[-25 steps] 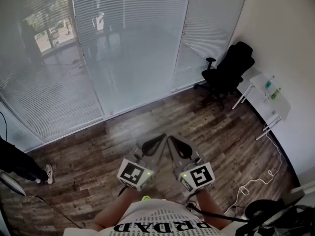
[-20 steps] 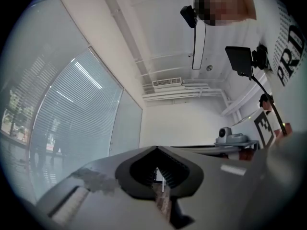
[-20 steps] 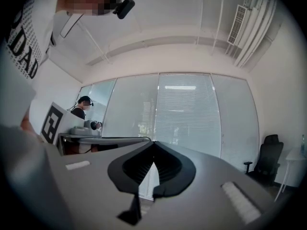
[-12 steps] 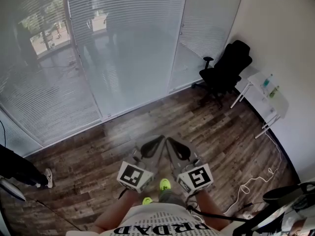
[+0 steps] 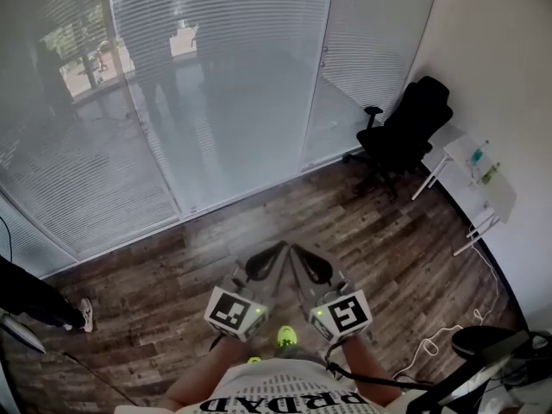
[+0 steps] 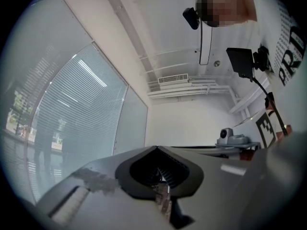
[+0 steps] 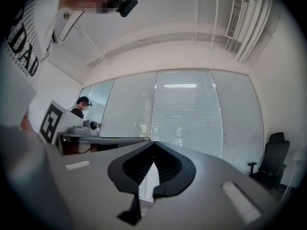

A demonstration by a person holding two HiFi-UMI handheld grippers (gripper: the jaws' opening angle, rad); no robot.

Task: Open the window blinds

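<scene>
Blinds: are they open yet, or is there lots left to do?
Nothing looks done yet: the blinds hang down over the glass. In hand: the left gripper and right gripper are both shut and empty, held side by side above the wooden floor, well short of the window. Left: reach the blinds and open them.

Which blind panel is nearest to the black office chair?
The narrow rightmost panel, beside the white wall; the chair stands at its foot; the middle panel and left panel lie further away.
</scene>
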